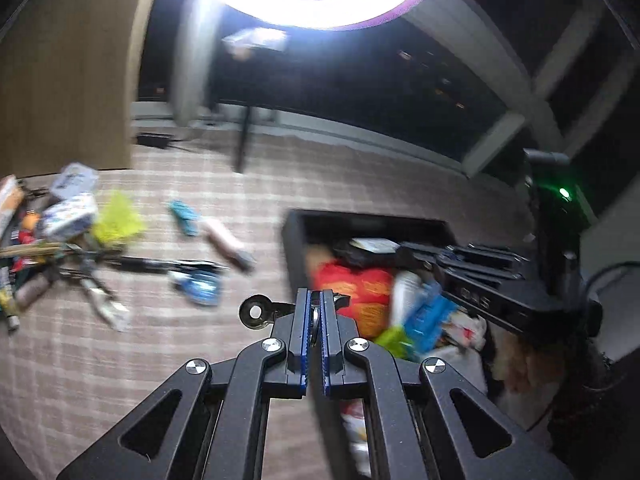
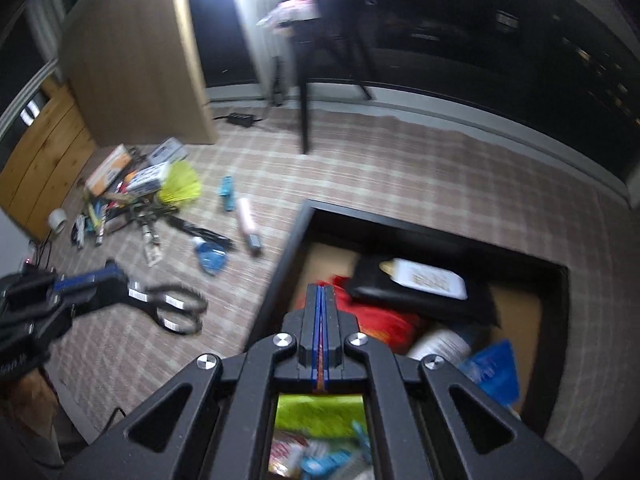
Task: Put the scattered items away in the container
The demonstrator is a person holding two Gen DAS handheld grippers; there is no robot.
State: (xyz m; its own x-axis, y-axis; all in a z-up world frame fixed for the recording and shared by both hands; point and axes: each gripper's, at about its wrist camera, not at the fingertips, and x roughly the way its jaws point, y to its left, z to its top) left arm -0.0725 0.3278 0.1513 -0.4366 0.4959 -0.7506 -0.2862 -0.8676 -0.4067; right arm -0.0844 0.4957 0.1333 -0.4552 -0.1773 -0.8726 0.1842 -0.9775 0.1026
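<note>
My left gripper [image 1: 316,294] is shut on black scissors [image 1: 256,312], held above the carpet at the left wall of the black container [image 1: 294,236]; from the right wrist view the scissors [image 2: 172,306] hang from it [image 2: 114,280]. My right gripper [image 2: 323,290] is shut with nothing visible between its fingers, above the container [image 2: 288,248], which holds a red bag [image 2: 384,326], a black case, a white bottle and blue packets. Scattered items lie on the carpet to the left: a yellow duster [image 2: 180,188], a pink tube [image 2: 246,216], a blue packet [image 2: 212,256].
A pile of boxes, pens and cords [image 2: 120,188] lies by a wooden cabinet [image 2: 136,60] at the far left. A chair leg [image 2: 305,120] stands on the carpet behind. A window wall runs along the back. A ring light glares overhead.
</note>
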